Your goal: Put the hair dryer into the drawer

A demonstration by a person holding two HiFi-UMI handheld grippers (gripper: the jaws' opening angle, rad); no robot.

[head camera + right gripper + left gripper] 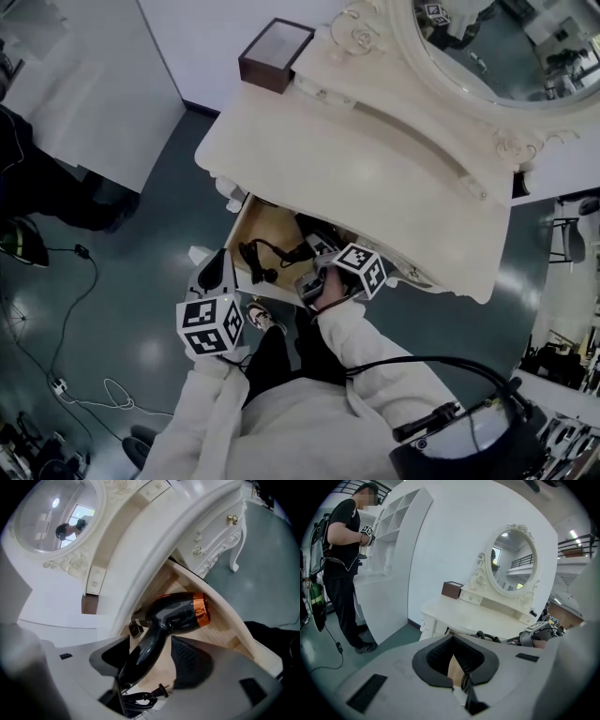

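The task is being shown near its end. The hair dryer [176, 613] is lying inside the open drawer [267, 225] below the white surface [375, 159], its copper-ringed barrel resting on the wooden bottom and its cord [140, 698] bunched at the near end. Delivery is being judged as done. What is left, by this reading, is withdrawal of the tool and, if wanted, closing of the drawer, which is standing pulled out.

The right hand-held gripper [150, 641] is being held released. Its jaws are spread wide to either side of the dryer's handle, with a clear gap at the right pad, so nothing is being gripped. It is being angled downward into the drawer, with its marker cube showing just above the drawer front in the head view.

The left hand-held gripper [452, 641] is being held clenched, its tips meeting with nothing seen between them. It is being pointed toward the drawer from the left, apart from the dryer.
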